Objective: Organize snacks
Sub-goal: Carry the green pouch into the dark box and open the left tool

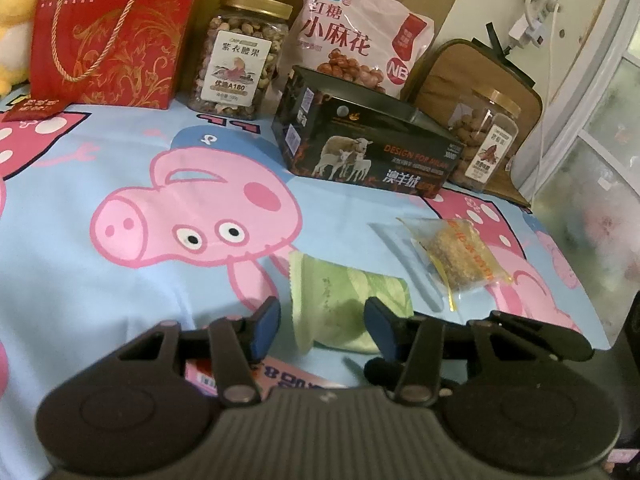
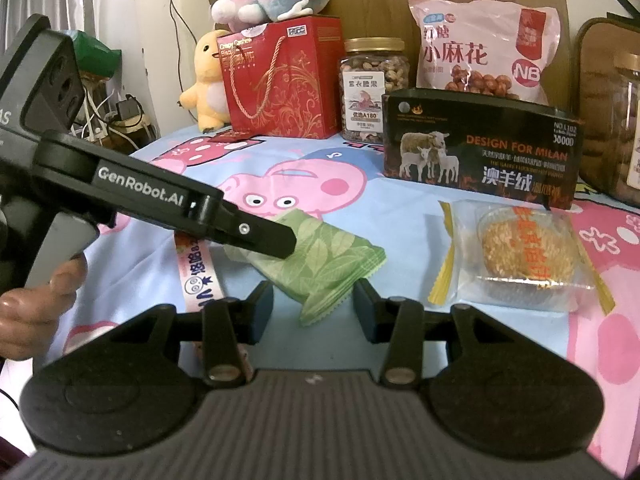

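Observation:
A green leaf-print snack packet lies on the cartoon-pig cloth. My left gripper stands over one end of it, jaws apart, with cloth showing between the left pad and the packet. From the right wrist view its finger covers the packet's far-left end. My right gripper is open, with the packet's near corner between its fingertips and the pads not pressing on it. A sesame cake in a clear wrapper lies to the right.
Along the back stand a red gift bag, a nut jar, a pink snack bag, a black sheep-print box and a second jar. A pink strip packet lies near left. A hand holds the left gripper.

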Available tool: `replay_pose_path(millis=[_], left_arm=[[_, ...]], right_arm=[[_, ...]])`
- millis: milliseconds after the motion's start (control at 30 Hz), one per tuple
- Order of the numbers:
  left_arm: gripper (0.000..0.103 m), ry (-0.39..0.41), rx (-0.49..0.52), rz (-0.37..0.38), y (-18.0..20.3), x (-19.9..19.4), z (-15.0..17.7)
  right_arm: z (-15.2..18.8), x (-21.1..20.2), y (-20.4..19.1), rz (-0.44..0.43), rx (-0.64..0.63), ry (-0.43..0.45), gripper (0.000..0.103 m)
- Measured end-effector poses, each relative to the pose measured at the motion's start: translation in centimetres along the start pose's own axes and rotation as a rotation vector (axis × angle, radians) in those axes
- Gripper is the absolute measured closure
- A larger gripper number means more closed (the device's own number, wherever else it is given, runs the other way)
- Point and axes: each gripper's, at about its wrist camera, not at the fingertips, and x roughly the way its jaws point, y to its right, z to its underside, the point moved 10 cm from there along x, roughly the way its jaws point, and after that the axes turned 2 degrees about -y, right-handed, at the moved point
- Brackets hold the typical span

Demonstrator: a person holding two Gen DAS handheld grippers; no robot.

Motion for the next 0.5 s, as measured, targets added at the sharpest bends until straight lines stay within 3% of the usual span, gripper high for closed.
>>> replay_pose_path(millis=[67,100,200,333,500], left_arm=[[0.064,-0.015,-0.017,0.041,0.5,0.1,0.1],[0.064,-0.017,-0.018,0.04,0.7,0.1,0.0],[0.064,-0.002,-0.003,0.038,1.4,-0.2,-0.9],[0.064,0.049,0.023,0.075,3.1,-1.0,-4.7],[0.064,0.113,0.114,0.059,6.0,1.0,-11.3]], right_arm=[[0.0,0.0,-0.1,-0.001,-0.008,0.001,0.059],[0.0,0.0,-0.2,-0.008,-0.012,0.002,0.069],[-0.2,-0.3,-0.4,0.003,-0.027,0.021,0.079],[-3.0,-1.5,0.8,0.018,-0.027,0.102,0.079],[-8.0,-1.4,4.8,0.063,-0.025,0.166,0.079]])
